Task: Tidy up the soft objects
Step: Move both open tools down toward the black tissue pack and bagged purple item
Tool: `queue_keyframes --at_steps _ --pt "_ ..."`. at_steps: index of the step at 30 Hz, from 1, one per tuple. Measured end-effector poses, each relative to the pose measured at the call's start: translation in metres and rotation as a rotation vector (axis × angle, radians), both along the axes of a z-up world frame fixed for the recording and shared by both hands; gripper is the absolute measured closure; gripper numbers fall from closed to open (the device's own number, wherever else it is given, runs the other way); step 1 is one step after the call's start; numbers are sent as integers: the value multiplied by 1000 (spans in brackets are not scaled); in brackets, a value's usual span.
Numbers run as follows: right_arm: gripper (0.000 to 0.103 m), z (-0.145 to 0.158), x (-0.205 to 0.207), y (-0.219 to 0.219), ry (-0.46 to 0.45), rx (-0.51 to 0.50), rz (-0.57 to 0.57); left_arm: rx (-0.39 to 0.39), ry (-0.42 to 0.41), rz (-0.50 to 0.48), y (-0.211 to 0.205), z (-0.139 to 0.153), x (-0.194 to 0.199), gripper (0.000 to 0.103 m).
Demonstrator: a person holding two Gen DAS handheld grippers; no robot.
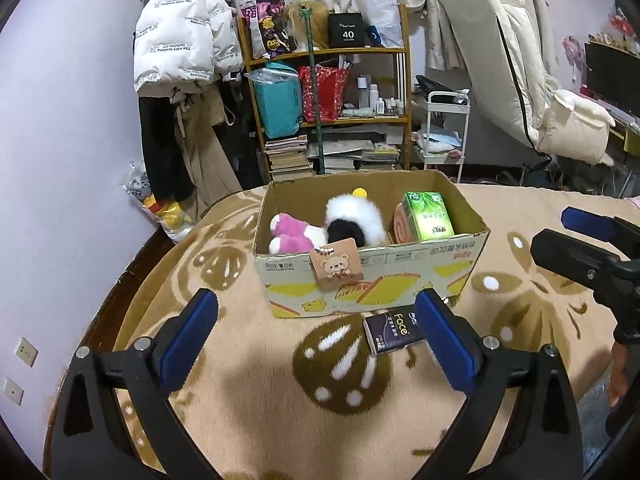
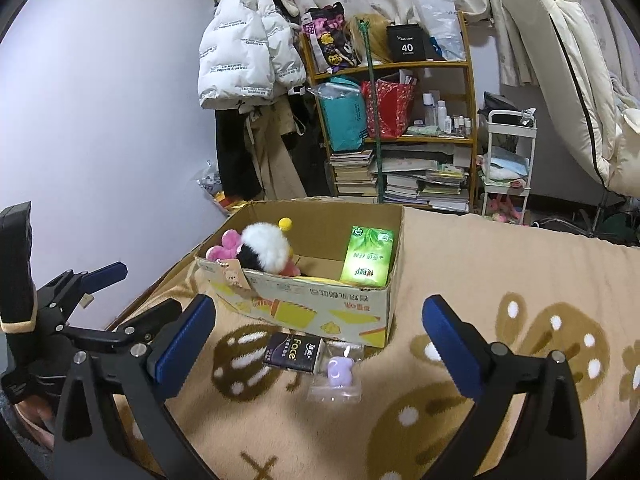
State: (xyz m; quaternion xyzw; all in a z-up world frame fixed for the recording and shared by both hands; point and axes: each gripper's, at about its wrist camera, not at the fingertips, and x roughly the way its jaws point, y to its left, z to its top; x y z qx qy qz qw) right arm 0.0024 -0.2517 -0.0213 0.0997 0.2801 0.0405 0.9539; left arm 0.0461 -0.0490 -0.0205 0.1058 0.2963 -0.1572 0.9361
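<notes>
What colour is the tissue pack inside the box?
Green tissue pack, seen best from the right wrist.

"Face" on dark packet [image 2: 294, 354], probably "40" on black box [image 2: 407, 44]

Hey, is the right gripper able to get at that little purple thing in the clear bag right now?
Probably yes. The right gripper is open, and the purple item in the clear bag lies on the blanket just ahead of it, outside the cardboard box, uncovered.
</notes>
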Motion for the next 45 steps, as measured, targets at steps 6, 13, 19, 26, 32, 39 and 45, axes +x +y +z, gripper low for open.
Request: queue_keyframes --at_steps 6,13,19,26,32,39,45 --pt "0 -2 -6 -2 7 4 -11 4 18 1 -1 -2 4 5" --pt "0 -5 2 -8 23 14 -34 10 61 0 -4 -14 11 5" --pt "0 -17 13 -16 80 38 -58 54 97 -27 -19 -31 16 5" --pt "0 -31 24 -19 125 47 -73 70 127 -67 -33 -46 23 5" --pt "0 -41 32 -25 161 59 -94 64 166 -84 -41 -57 32 5" --pt "0 -62 45 -31 241 115 -105 24 242 -68 -40 -72 51 5" --pt "0 -77 57 -34 283 143 -112 -5 286 -78 -40 -85 64 5"
